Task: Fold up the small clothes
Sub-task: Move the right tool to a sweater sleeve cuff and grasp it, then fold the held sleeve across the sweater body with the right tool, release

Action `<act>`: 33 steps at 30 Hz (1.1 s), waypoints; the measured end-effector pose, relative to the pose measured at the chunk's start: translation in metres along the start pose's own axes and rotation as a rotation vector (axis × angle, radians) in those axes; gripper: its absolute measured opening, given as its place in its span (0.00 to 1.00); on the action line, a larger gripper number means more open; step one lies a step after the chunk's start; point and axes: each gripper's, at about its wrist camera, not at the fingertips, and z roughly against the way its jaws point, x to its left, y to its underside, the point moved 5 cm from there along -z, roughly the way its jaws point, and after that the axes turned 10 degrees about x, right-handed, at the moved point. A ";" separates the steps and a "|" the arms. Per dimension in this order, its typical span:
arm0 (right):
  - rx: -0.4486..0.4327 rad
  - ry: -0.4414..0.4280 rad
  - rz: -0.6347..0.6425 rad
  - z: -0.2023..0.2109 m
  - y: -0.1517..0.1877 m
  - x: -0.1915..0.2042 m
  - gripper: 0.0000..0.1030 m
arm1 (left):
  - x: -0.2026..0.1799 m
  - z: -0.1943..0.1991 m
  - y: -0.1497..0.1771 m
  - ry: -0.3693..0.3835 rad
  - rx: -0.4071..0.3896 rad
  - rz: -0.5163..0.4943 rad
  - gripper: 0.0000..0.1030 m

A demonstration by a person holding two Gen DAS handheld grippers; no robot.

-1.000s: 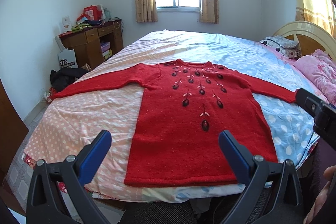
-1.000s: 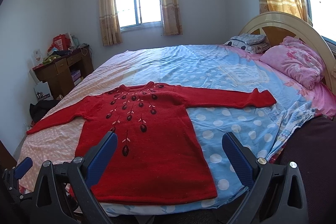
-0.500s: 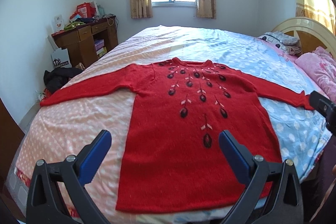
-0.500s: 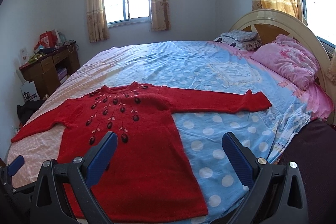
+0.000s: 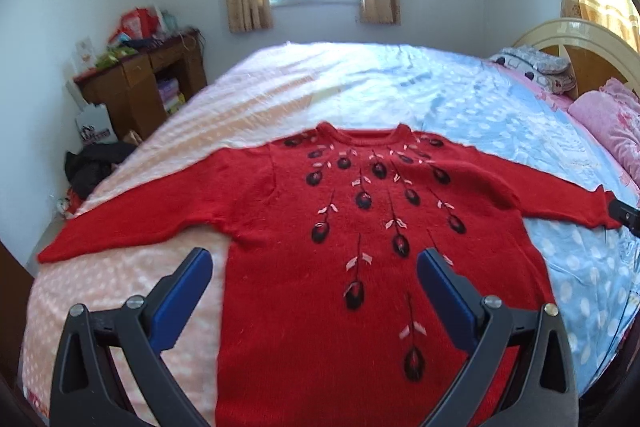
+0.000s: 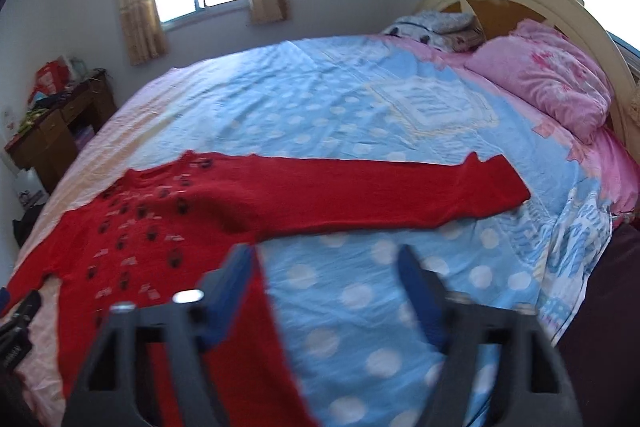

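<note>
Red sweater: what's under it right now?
The red sweater lies flat on the bed sheet: pink dotted fabric under its left half, blue dotted under the right sleeve. Anything beneath the body is covered, so it cannot be seen.

Bed (image 5: 360, 83), red sweater (image 5: 360, 267) spread flat, pink pillow (image 6: 552, 75)

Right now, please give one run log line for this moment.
red knitted sweater: flat on bed, sleeves spread | left gripper: open, empty | right gripper: closing, nothing between fingers
</note>
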 end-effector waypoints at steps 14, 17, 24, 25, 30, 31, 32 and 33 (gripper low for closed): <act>0.085 0.199 -0.348 -0.112 -0.072 -0.240 0.32 | 0.025 -0.107 -0.011 -0.040 0.112 0.112 1.00; 0.139 0.188 -0.308 -0.133 -0.071 -0.242 0.32 | 0.025 -0.121 -0.001 -0.042 0.147 0.134 1.00; 0.140 0.254 -0.254 -0.146 -0.067 -0.243 0.15 | 0.020 -0.115 0.004 -0.033 0.078 0.112 1.00; 0.143 0.257 -0.244 -0.145 -0.067 -0.242 0.12 | 0.021 -0.113 0.005 -0.025 0.068 0.116 1.00; 0.081 0.308 -0.303 -0.111 -0.074 -0.250 0.10 | 0.021 -0.115 0.003 -0.021 0.045 0.120 1.00; 0.054 0.308 -0.313 -0.102 -0.078 -0.251 0.10 | 0.022 -0.116 0.001 -0.018 0.043 0.121 1.00; 0.033 0.306 -0.317 -0.093 -0.082 -0.250 0.10 | 0.022 -0.117 0.000 -0.016 0.041 0.123 1.00; 0.024 0.309 -0.313 -0.088 -0.084 -0.248 0.10 | 0.022 -0.117 0.000 -0.015 0.039 0.123 1.00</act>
